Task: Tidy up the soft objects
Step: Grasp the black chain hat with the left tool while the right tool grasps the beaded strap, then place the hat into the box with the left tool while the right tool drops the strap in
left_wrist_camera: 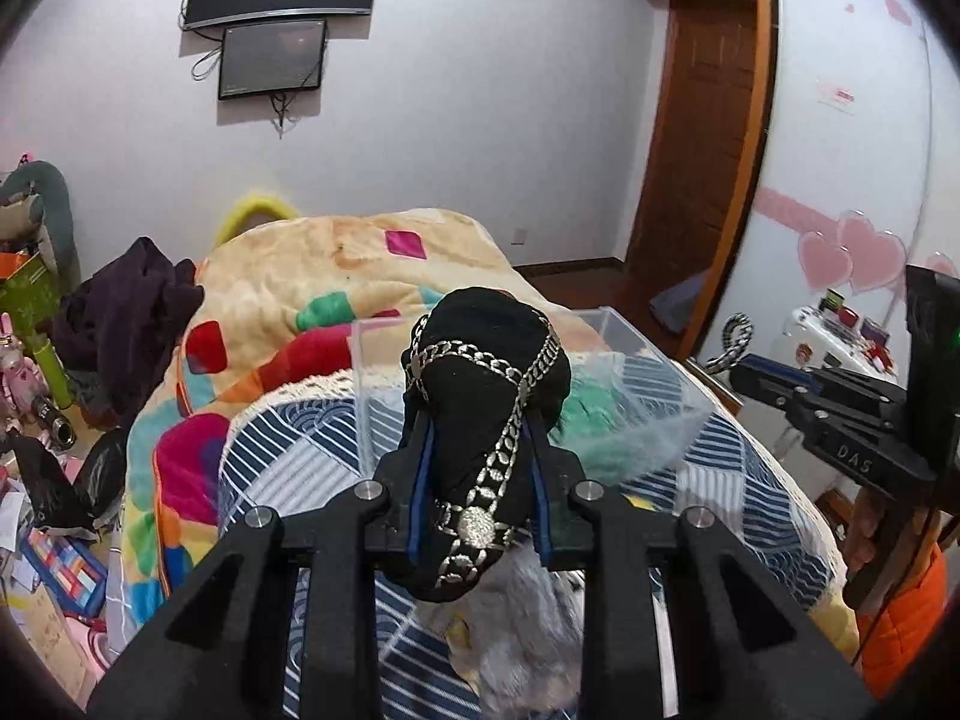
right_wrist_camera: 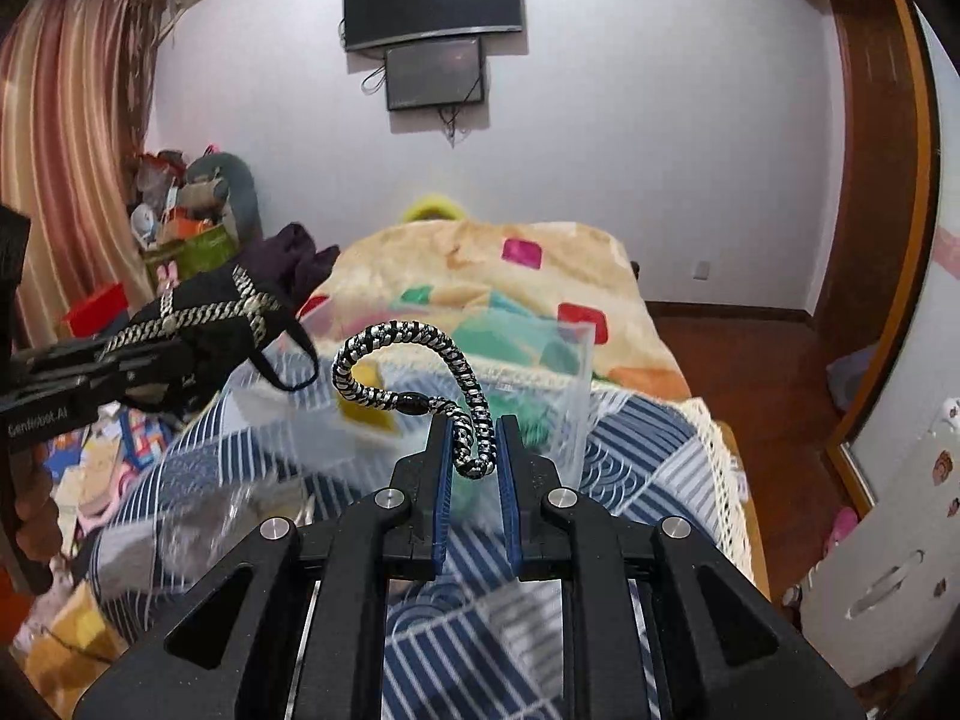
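My left gripper [left_wrist_camera: 479, 420] is shut on a black cloth pouch with silver embroidered trim [left_wrist_camera: 486, 396], held above the bed; it also shows in the right wrist view [right_wrist_camera: 210, 318]. My right gripper [right_wrist_camera: 474, 426] is shut on a black-and-white braided cord loop [right_wrist_camera: 408, 354], which also shows at the right of the left wrist view [left_wrist_camera: 735, 339]. A clear plastic box [left_wrist_camera: 630, 360] stands on the bed just beyond both grippers, with green soft items [right_wrist_camera: 528, 348] inside; it also shows in the right wrist view [right_wrist_camera: 576, 372].
A blue-and-white striped blanket [left_wrist_camera: 288, 468] covers the near bed, a colourful fleece blanket [left_wrist_camera: 312, 276] lies behind it. Dark clothes [left_wrist_camera: 126, 306] and clutter [left_wrist_camera: 36, 480] sit left. A wooden door frame [left_wrist_camera: 702, 138] and white wardrobe [left_wrist_camera: 852, 120] are right. A white furry item [left_wrist_camera: 528, 630] lies below my left gripper.
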Demonstrator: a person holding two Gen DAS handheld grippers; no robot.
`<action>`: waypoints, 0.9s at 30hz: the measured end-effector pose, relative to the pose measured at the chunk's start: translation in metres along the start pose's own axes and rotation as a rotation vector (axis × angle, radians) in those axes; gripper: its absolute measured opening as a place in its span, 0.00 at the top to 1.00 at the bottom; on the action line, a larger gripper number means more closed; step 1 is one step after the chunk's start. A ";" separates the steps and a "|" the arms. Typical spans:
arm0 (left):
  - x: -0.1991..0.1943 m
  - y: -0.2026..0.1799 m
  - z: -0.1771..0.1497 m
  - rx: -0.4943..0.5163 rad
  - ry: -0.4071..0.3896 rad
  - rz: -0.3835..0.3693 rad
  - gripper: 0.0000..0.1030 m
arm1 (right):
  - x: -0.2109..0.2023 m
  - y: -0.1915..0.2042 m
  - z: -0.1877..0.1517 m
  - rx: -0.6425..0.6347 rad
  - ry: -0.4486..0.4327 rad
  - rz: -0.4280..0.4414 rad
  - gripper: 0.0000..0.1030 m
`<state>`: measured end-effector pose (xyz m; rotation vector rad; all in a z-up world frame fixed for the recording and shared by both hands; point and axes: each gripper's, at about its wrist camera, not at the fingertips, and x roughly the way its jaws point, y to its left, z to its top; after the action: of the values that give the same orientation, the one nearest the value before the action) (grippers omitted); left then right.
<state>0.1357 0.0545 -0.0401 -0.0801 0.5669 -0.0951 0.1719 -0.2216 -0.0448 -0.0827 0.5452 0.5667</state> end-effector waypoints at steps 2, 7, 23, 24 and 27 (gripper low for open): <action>0.006 0.003 0.007 -0.002 -0.010 0.026 0.74 | 0.003 -0.001 0.006 0.009 -0.010 -0.007 0.87; 0.028 0.010 0.019 -0.009 -0.004 0.067 0.74 | 0.015 -0.001 0.017 0.031 -0.014 -0.014 0.87; 0.119 0.015 0.016 -0.056 0.158 0.108 0.74 | 0.070 0.010 0.023 0.045 0.118 -0.013 0.87; 0.121 0.016 0.014 -0.061 0.164 0.105 0.74 | 0.073 0.011 0.023 0.045 0.128 -0.012 0.87; 0.126 0.017 0.011 -0.072 0.188 0.095 0.74 | 0.082 0.014 0.021 0.034 0.166 -0.011 0.87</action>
<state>0.2488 0.0576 -0.0997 -0.1150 0.7615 0.0108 0.2328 -0.1647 -0.0676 -0.1008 0.7151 0.5426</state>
